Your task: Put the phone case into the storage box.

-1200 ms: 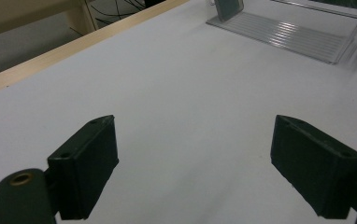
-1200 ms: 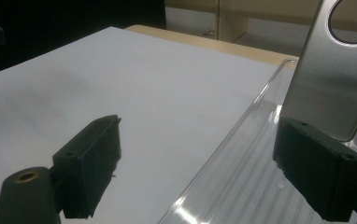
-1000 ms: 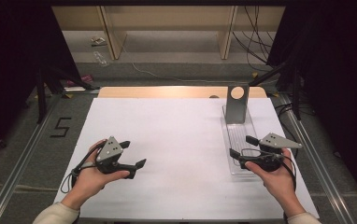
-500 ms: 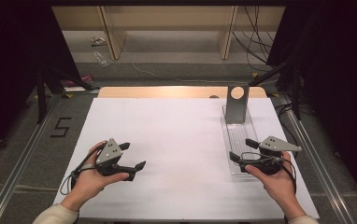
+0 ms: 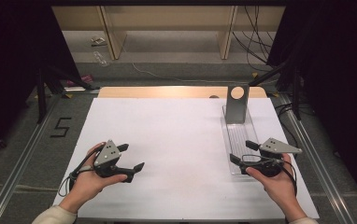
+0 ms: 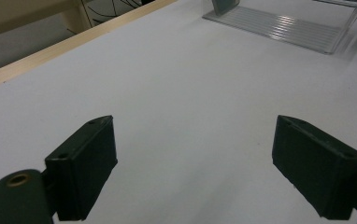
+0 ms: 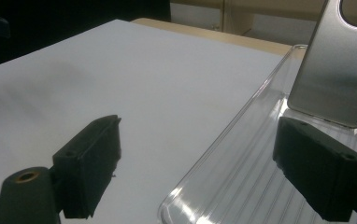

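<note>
High view: left gripper [image 5: 131, 157] low over bare white table sheet [image 5: 176, 140], jaws spread wide, nothing between them. Right gripper [image 5: 243, 151] at near end of long clear ribbed plastic tray [image 5: 236, 135], jaws also wide, empty.

Grey metal plate with round hole [image 5: 237, 103] standing upright at tray's far end, apparently leaning on or slotted at end wall; can't tell which. Likely parked there as a stand-up target or backstop, tray keeping it from sliding on the sheet.

Right gripper view: right gripper [image 7: 197, 168] straddling tray's near rim [image 7: 223, 140], left jaw over the sheet, right jaw over tray floor. Grey plate [image 7: 335, 74] ahead and up-right, apart from the jaws, no contact. Looks set for a reach along the tray toward the plate, or a pinch on the rim; open width suits either.

Left gripper view: left gripper [image 6: 195, 168] pointed across the sheet toward the tray [image 6: 279, 28], well apart from it. Probably idle, held clear so the right side works unobstructed.

Judgement: approach stage, no grasp yet.
</note>
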{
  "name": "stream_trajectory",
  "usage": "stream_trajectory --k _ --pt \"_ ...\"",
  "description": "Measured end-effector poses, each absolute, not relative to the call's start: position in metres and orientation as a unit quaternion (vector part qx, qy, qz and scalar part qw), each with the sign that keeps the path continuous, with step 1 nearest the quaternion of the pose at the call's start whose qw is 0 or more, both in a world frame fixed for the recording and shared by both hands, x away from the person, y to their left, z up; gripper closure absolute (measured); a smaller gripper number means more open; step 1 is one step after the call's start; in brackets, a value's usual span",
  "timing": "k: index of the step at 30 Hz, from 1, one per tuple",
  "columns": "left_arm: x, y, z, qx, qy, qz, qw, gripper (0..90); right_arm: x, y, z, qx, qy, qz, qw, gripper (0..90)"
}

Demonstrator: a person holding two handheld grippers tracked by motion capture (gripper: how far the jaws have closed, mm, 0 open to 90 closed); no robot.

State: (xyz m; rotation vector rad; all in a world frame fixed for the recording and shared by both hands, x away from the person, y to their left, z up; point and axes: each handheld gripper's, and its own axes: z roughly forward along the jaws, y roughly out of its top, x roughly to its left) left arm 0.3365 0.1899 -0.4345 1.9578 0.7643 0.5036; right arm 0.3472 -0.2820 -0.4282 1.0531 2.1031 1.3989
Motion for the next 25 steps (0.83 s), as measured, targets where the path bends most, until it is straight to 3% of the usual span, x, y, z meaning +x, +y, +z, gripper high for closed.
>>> stream_trajectory --k 25 --pt "0.3377 0.1898 -0.4398 0.802 0.313 0.201 0.468 13.8 0.3455 -0.2793 -0.4326 0.376 0.744 0.509 0.212 16.4"
